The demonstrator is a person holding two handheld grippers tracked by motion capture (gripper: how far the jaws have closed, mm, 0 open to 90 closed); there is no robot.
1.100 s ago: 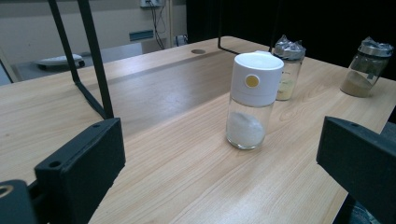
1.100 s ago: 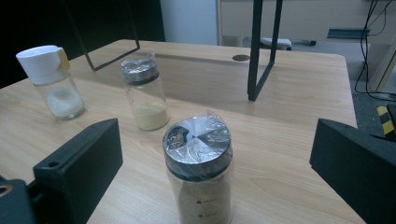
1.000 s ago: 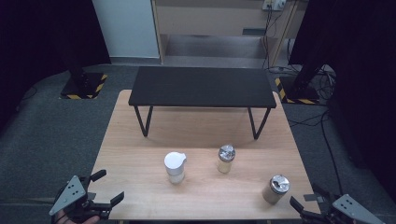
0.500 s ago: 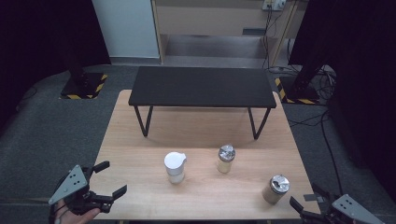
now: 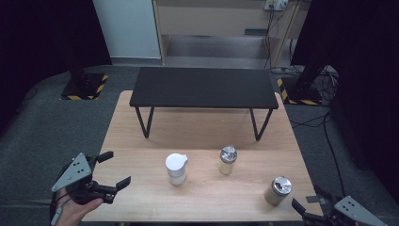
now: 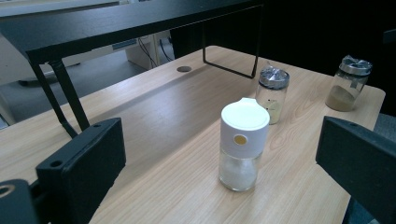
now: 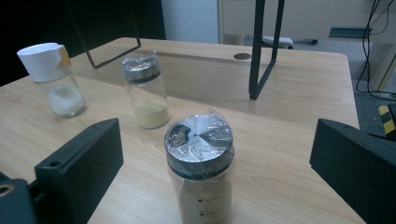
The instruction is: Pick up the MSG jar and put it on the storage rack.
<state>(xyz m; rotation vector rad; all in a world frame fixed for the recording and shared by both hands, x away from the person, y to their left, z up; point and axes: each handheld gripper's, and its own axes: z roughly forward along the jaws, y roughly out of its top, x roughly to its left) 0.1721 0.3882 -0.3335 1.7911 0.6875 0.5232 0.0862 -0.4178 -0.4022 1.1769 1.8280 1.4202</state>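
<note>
Three jars stand on the wooden table [image 5: 197, 136]. A white-capped shaker [image 5: 176, 168] [image 6: 243, 142] [image 7: 51, 79] holds white grains. A clear jar of yellow powder [image 5: 227, 160] [image 6: 272, 94] [image 7: 146, 88] has a foil-wrapped lid. Nearest the right front corner is a jar of brown powder [image 5: 278, 190] [image 6: 348, 83] [image 7: 201, 175] with a foil-covered dark lid. My left gripper [image 5: 110, 170] [image 6: 224, 154] is open at the table's left front edge, facing the shaker from a distance. My right gripper [image 5: 308, 205] [image 7: 215, 158] is open just behind the brown jar, its jaws either side without touching.
A low black bench [image 5: 203, 88] on thin metal legs stands across the far half of the table. A round cable hole [image 7: 242, 56] sits in the tabletop near one leg. Beyond the table are grey floor, yellow-black striped bases [image 5: 84, 87] and cables [image 5: 310, 120].
My left gripper has moved up and slightly inward toward the table's left edge. The right gripper and the jars have stayed put.
</note>
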